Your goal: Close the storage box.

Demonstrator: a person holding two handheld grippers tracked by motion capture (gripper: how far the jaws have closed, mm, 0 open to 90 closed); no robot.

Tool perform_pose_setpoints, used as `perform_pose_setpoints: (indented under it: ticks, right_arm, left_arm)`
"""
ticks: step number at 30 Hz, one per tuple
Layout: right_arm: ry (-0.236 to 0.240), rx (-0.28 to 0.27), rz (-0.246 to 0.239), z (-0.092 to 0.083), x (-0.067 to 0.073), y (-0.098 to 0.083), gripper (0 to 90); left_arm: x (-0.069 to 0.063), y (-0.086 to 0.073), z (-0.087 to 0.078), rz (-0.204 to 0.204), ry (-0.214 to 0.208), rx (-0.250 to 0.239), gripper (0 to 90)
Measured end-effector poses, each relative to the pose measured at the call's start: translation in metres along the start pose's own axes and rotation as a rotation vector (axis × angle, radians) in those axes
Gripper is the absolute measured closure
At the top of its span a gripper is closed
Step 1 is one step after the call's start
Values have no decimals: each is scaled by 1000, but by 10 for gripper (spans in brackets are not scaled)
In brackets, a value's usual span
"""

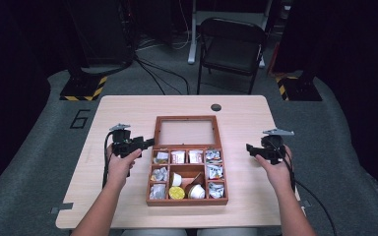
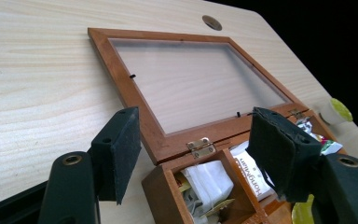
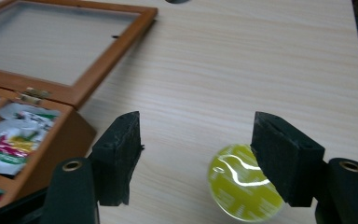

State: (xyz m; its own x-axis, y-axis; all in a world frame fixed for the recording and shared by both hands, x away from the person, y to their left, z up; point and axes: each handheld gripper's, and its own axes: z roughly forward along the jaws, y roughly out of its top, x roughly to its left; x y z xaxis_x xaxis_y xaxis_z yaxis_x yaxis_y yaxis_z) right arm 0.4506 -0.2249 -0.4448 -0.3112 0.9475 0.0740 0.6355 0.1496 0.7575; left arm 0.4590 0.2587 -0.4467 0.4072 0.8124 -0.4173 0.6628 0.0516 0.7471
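Observation:
A brown wooden box [image 1: 187,201] sits mid-table with its glass lid [image 1: 156,130] folded flat behind it. Its compartments hold tea bags [image 1: 177,157], foil packets [image 1: 215,171] and capsules [image 1: 176,192]. My left gripper [image 1: 149,143] is open at the box's back left corner. In the left gripper view its jaws [image 2: 196,123] straddle that corner [image 2: 161,196] and the hinge without touching. My right gripper [image 1: 250,147] hovers open to the right of the box. A yellow-green capsule [image 3: 235,186] lies on the table below its jaws [image 3: 196,126], partly behind the right pad [image 3: 279,158].
The capsule [image 2: 341,109] also shows at the far side of the box in the left gripper view. A cable hole [image 1: 216,107] sits near the table's far edge. A black folding chair [image 1: 231,46] and stand bases are beyond the table.

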Motion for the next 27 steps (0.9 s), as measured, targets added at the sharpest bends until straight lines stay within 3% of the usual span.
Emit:
perform_pose_setpoints:
  ticks: [8, 14, 20, 25, 27]
  right_arm:
    - [77, -23, -41, -3, 28, 18, 346]
    - [147, -38, -12, -3, 39, 29, 345]
    - [186, -59, -18, -8, 48, 43, 370]
    - [204, -39, -37, -5, 58, 53, 376]
    - [205, -33, -49, -2, 61, 56, 378]
  left_arm:
    - [1, 1, 8, 2, -5, 14, 339]
    - [-4, 7, 8, 21, -2, 26, 347]
    - [-7, 12, 10, 22, -2, 30, 351]
    - [-3, 15, 14, 22, -1, 43, 349]
    - [-1, 15, 16, 5, 6, 40, 349]
